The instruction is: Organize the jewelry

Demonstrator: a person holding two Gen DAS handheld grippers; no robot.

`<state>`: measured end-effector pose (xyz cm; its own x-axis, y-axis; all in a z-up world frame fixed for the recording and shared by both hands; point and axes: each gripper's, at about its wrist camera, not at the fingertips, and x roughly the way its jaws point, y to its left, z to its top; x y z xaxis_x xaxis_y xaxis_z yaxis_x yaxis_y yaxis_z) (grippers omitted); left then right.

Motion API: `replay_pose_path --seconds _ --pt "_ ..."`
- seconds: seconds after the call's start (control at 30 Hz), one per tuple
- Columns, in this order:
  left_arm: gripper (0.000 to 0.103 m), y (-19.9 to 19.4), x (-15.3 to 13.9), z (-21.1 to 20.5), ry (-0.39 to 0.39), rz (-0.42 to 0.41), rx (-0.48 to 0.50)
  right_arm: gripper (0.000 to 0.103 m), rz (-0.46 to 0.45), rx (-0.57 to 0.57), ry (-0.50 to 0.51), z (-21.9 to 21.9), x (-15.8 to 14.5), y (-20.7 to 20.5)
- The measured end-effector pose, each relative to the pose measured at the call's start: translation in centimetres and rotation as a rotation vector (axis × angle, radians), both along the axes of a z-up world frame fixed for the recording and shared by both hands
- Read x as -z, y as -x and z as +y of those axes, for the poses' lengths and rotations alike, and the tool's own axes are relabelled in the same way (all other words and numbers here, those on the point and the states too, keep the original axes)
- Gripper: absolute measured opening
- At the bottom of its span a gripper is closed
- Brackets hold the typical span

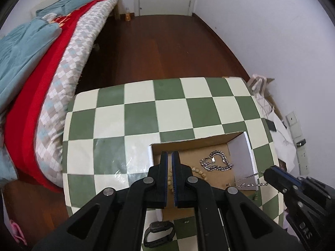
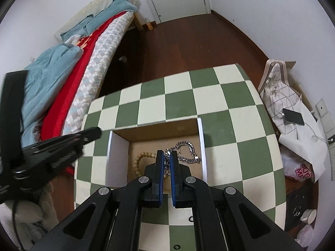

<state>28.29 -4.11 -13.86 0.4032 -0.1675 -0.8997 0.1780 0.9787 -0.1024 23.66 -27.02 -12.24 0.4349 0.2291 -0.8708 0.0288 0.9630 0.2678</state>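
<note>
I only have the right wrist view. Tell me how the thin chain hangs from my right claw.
Observer: The thin silver chain hangs from the tip of the right claw and crosses the white right wall of the open cardboard box.
Operator: Report anything on the table that my view hides.
Observer: A black wristband lies on the green-and-white checked table, just outside the box's near side, below the left claw.
Operator: Check the left claw's grip.
Observer: Its fingers stand almost together with nothing between them. It points at the box's left part, near the wooden bead bracelet.
</note>
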Motion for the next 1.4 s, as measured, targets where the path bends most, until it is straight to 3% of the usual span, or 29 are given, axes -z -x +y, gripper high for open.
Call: replay_pose_path --seconds 0.17,0.23,0.27,0.3,0.37,0.63,0.73,0.77,0.8,0.87,0.9,1.07,1.27,1.4 --pt "0.007 3.8 -0.7 2.5 -0.046 -0.069 -0.059 0.006 -0.005 0.006 -0.018 -0.3 0.1 1.1" --pt "0.013 5.5 -0.7 3.9 -0.059 -0.087 -0.093 0.006 -0.023 0.009 -0.031 -0.5 -0.6 1.7" --pt "0.028 6.8 -0.5 4.7 -0.072 -0.091 -0.116 0.006 -0.037 0.009 -0.036 -0.6 -1.1 2.1" --pt "0.052 7.7 -0.2 5.3 -0.087 -0.097 -0.125 0.006 -0.051 0.009 -0.041 -0.6 -1.7 2.5" --pt "0.067 9.2 0.6 5.9 -0.125 -0.102 -0.139 0.006 -0.078 0.012 -0.058 -0.7 -2.8 3.4" --pt "0.067 11.4 8.5 4.6 -0.214 0.037 -0.075 0.006 -0.132 0.012 -0.099 -0.1 -5.4 7.5" --pt "0.065 11.1 10.6 3.6 -0.235 0.072 -0.046 0.006 -0.117 0.015 -0.106 0.1 -4.8 8.6" --pt "0.053 11.0 11.4 3.3 -0.240 0.084 -0.029 0.006 -0.105 0.015 -0.108 0.2 -4.4 8.9" --pt "0.031 10.9 11.9 3.1 -0.244 0.094 -0.022 0.006 -0.094 0.016 -0.109 0.3 -3.9 9.1" --pt "0.007 10.8 12.4 2.9 -0.212 0.104 -0.006 0.006 -0.074 0.020 -0.114 0.4 -3.0 9.5" --pt "0.001 10.8 12.4 2.8 -0.216 0.103 -0.008 0.006 -0.064 0.021 -0.117 0.4 -2.6 9.7" --pt "0.001 11.3 10.2 2.9 -0.182 0.068 -0.017 0.006 -0.051 0.020 -0.129 0.4 -2.0 9.8" --pt "0.001 11.6 2.6 2.5 -0.097 -0.051 0.006 0.006 -0.083 0.013 -0.149 0.0 -3.8 8.4" --pt "0.000 9.2 -1.5 1.6 -0.055 -0.110 0.042 0.006 -0.115 0.001 -0.156 0.0 -5.7 6.9"
